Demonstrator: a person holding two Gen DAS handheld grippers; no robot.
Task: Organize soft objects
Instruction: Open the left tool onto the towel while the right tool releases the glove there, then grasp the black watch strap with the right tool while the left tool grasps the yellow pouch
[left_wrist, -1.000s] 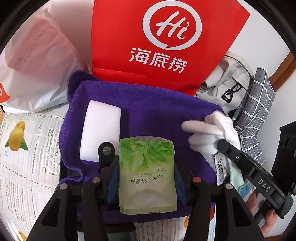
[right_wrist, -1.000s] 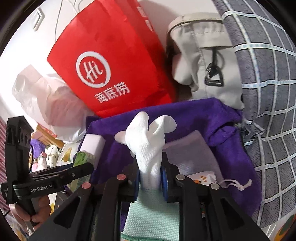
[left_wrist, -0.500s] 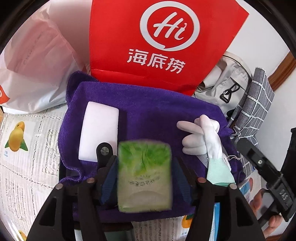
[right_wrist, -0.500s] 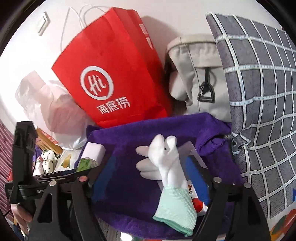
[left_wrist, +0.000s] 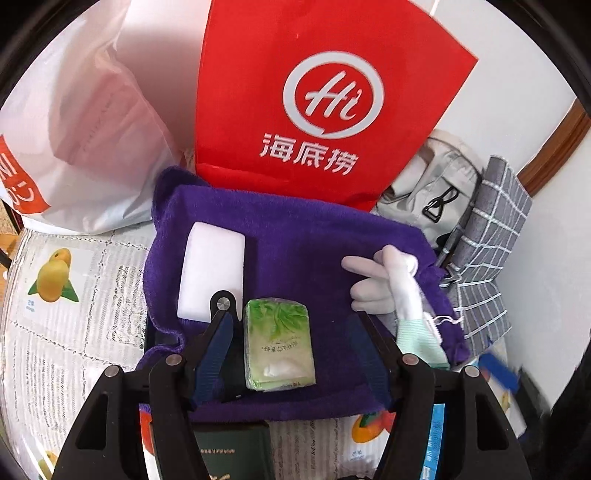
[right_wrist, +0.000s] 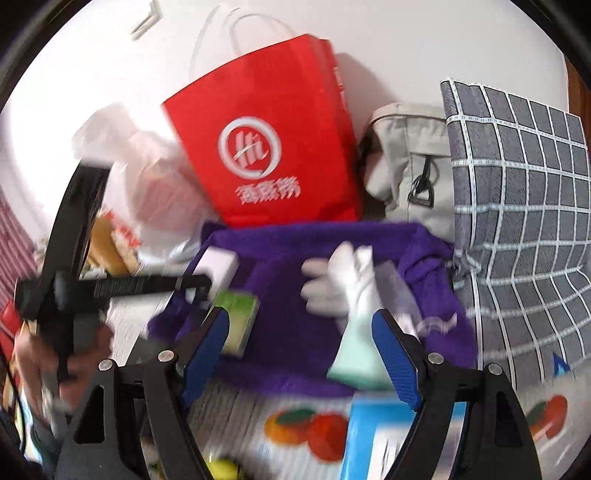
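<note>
Tissue pack (left_wrist: 279, 345) flat on towel (left_wrist: 295, 240), near its front edge. Sponge (left_wrist: 210, 273) left of pack; glove (left_wrist: 395, 291) right. Left gripper (left_wrist: 291, 354) fingers spread, just opened, clear of pack. Right gripper (right_wrist: 299, 354) fingers spread, empty.

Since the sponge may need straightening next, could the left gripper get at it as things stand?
Probably yes. The white sponge lies uncovered on the purple towel, just ahead-left of the open left gripper; only the tissue pack sits between its jaws, untouched.
</note>
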